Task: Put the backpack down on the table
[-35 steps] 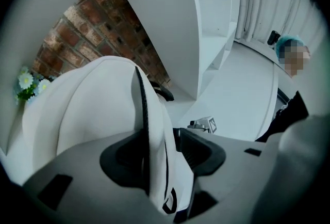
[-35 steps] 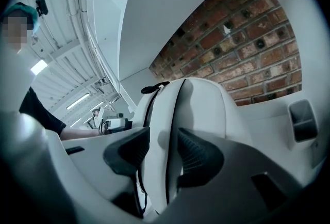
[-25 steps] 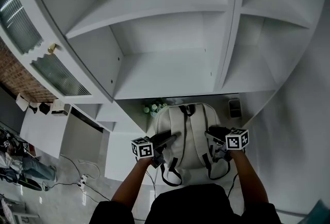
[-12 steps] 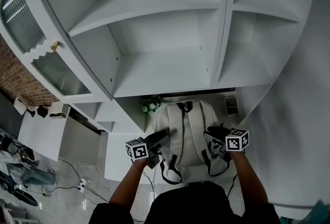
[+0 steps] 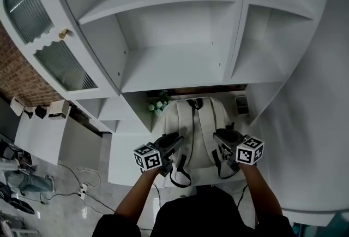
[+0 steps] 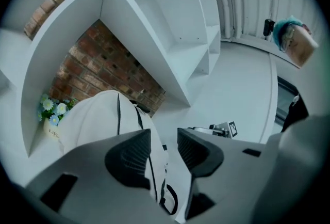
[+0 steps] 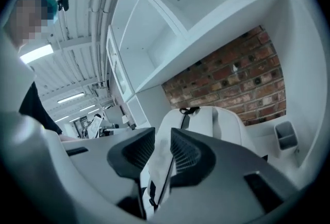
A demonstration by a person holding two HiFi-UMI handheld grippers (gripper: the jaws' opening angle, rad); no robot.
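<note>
Far left on the table (image 5: 128, 146), flowers (image 5: 158, 105) sit in the niche, just beside the bag's left shoulder. No change there.

L gripper (image 6: 164, 140): a sec ago it sat lower at the bag's near left edge w/ jaws wide. It has since come up a bit and the jaws are closing. They aren't clenched on anything yet. The bag's left edge and its dark-trimmed strap (image 6: 153, 179) show in the gap, but I see no pad pressing.

Centre: backpack (image 5: 196, 121) stands upright on the table, back panel and both straps facing me, top toward the brick wall (image 7: 232, 78). It hasn't shifted vs the earlier shots, so it's untouched by the move so far.

R gripper (image 7: 162, 140): same story, raised from lower down and jaws closing faster than the L. The pale right strap (image 7: 161, 158) runs up through the gap. I read it as straddled, not yet pinched, so this one holds nothing yet either.

Far right, a small pen cup (image 5: 241, 105) stands near the bag's right shoulder, unmoved.

My read: both tools have gone from approach to taking hold at the straps. The bag is on the table but upright, so laying it down looks still to do, prob. once both grips bite. Watch flowers & cup when it tips.
</note>
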